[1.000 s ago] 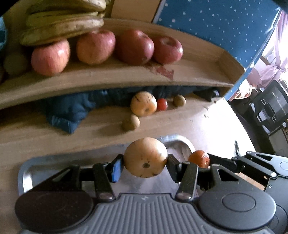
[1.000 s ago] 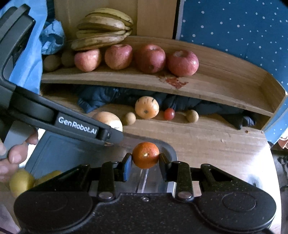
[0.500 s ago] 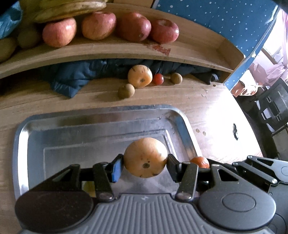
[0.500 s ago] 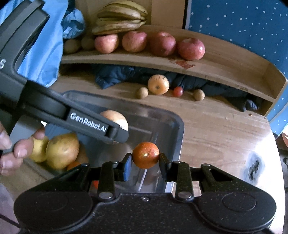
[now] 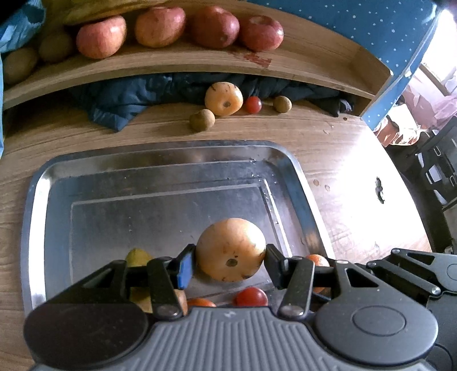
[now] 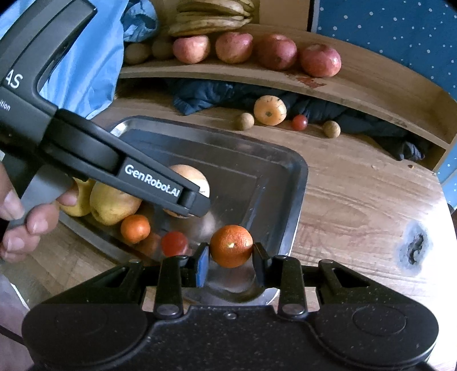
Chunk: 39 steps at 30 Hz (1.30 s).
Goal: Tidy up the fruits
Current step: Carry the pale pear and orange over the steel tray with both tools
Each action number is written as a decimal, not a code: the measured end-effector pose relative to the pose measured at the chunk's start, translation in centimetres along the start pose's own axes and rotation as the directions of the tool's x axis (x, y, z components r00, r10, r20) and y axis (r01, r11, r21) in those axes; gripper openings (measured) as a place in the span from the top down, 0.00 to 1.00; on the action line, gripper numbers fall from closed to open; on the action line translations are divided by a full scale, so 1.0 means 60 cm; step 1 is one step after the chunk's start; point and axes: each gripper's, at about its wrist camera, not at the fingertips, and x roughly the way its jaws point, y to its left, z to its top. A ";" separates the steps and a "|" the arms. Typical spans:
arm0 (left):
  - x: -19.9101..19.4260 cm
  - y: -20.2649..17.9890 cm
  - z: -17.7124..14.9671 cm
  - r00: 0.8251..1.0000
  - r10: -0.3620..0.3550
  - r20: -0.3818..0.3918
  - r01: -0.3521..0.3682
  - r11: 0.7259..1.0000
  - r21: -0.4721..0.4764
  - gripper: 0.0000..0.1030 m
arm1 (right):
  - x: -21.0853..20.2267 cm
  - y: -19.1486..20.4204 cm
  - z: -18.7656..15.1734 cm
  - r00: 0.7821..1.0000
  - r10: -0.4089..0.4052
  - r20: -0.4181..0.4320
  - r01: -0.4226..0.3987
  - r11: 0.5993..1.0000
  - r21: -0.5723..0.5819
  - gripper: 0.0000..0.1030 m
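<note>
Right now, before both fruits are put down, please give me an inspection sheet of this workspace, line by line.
Surface: wooden table, dark knot near the right edge.
Job's things: metal tray with pears, a small orange and a tomato at its near end; loose pear, tomato and two small brown fruits by the shelf.
Clutter: dark blue cloth under the wooden shelf holding apples and bananas.
Grippers: left gripper holds a pear over the tray; right gripper holds an orange.
Cables: nothing seen.
Surroundings: blue dotted wall.
</note>
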 end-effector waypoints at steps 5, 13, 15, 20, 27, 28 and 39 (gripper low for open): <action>0.001 -0.009 -0.005 1.000 0.015 0.003 -0.015 1.000 0.015 0.46 | -0.001 0.004 -0.008 1.000 0.021 -0.010 -0.021 1.000 -0.015 0.67; 0.006 -0.019 -0.008 0.999 0.040 0.001 -0.040 0.998 0.049 0.46 | 0.002 0.006 -0.013 0.999 0.033 -0.024 -0.034 0.999 -0.024 0.67; 0.007 -0.021 -0.009 0.999 0.045 0.001 -0.045 0.997 0.059 0.46 | 0.003 0.006 -0.013 0.999 0.035 -0.025 -0.036 0.999 -0.025 0.67; 0.008 -0.025 -0.010 0.999 0.052 0.000 -0.052 0.996 0.078 0.46 | 0.004 0.007 -0.014 0.999 0.041 -0.030 -0.042 0.999 -0.027 0.67; 0.007 -0.026 -0.010 0.999 0.055 0.000 -0.055 0.995 0.084 0.46 | 0.007 0.007 -0.013 0.998 0.043 -0.037 -0.044 0.999 -0.029 0.67; 0.008 -0.026 -0.010 0.998 0.055 0.000 -0.055 0.995 0.085 0.46 | 0.007 0.007 -0.013 0.998 0.043 -0.038 -0.045 0.999 -0.030 0.67; 0.008 -0.027 -0.010 0.998 0.056 -0.001 -0.056 0.995 0.085 0.46 | 0.010 0.009 -0.011 0.998 0.048 -0.045 -0.049 0.998 -0.037 0.67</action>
